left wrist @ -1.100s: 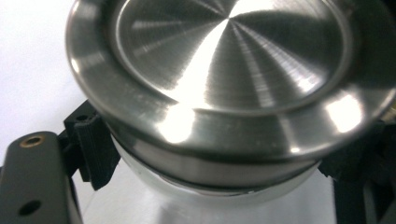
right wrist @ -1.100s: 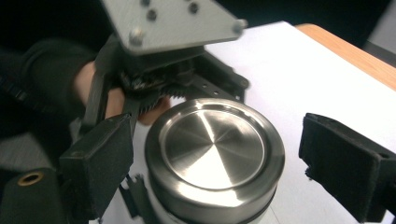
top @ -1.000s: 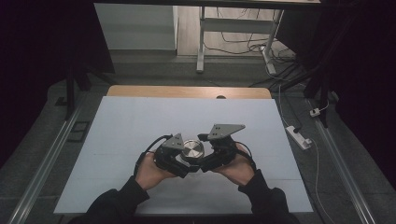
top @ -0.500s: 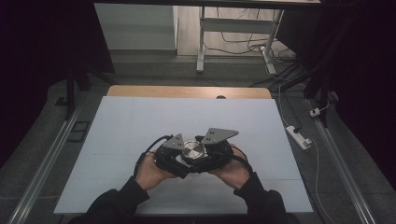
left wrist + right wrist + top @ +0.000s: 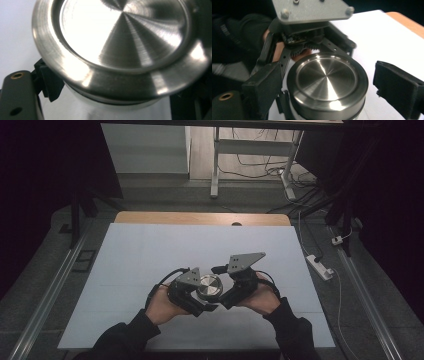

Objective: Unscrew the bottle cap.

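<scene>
A round jar with a brushed steel lid (image 5: 209, 286) is held just above the white tabletop (image 5: 150, 250). My left gripper (image 5: 205, 299) comes in from the left and is shut on the jar body under the lid (image 5: 125, 37); one finger (image 5: 47, 82) presses its side. My right gripper (image 5: 220, 286) reaches in from the right, its jaws on either side of the lid (image 5: 327, 80). Those jaws have just been opening. The left pad (image 5: 264, 87) stands close to the rim, and the right pad (image 5: 397, 87) is clearly apart from it.
A wooden table edge (image 5: 200, 218) runs along the far side of the white top. On the floor to the right lies a power strip (image 5: 318, 266) with cables. A desk frame (image 5: 215, 165) stands farther back. Both forearms enter from the bottom.
The right gripper leaned in toward the lid half a second ago and has since drawn back slightly to the right. The jar and the left hand have stayed put.
</scene>
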Available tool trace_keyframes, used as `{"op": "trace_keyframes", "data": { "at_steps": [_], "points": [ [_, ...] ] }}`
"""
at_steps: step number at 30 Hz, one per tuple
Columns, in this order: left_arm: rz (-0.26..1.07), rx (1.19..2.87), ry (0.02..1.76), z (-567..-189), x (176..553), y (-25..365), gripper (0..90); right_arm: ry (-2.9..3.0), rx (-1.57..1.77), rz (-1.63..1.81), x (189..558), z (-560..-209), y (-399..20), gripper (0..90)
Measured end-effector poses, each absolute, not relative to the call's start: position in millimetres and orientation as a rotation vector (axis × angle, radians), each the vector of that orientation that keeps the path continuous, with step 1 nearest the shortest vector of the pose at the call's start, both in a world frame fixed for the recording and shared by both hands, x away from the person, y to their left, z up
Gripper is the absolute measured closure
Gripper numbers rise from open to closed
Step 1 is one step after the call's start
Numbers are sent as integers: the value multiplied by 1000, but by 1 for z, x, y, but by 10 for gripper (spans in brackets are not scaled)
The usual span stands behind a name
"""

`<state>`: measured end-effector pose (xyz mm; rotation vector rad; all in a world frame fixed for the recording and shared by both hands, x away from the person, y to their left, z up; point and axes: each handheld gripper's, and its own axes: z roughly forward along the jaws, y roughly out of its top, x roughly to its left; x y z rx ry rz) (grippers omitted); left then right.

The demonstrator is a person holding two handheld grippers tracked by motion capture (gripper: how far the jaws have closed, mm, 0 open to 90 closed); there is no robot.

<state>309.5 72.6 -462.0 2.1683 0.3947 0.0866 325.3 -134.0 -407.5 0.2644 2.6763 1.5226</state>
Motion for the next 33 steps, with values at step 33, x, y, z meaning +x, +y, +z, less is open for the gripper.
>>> {"op": "trace_keyframes", "data": {
  "at_steps": [33],
  "points": [
    [98,2182,387,-464,311,74,156,2609,365,1443,318,-409,-119,200]
  ]
}}
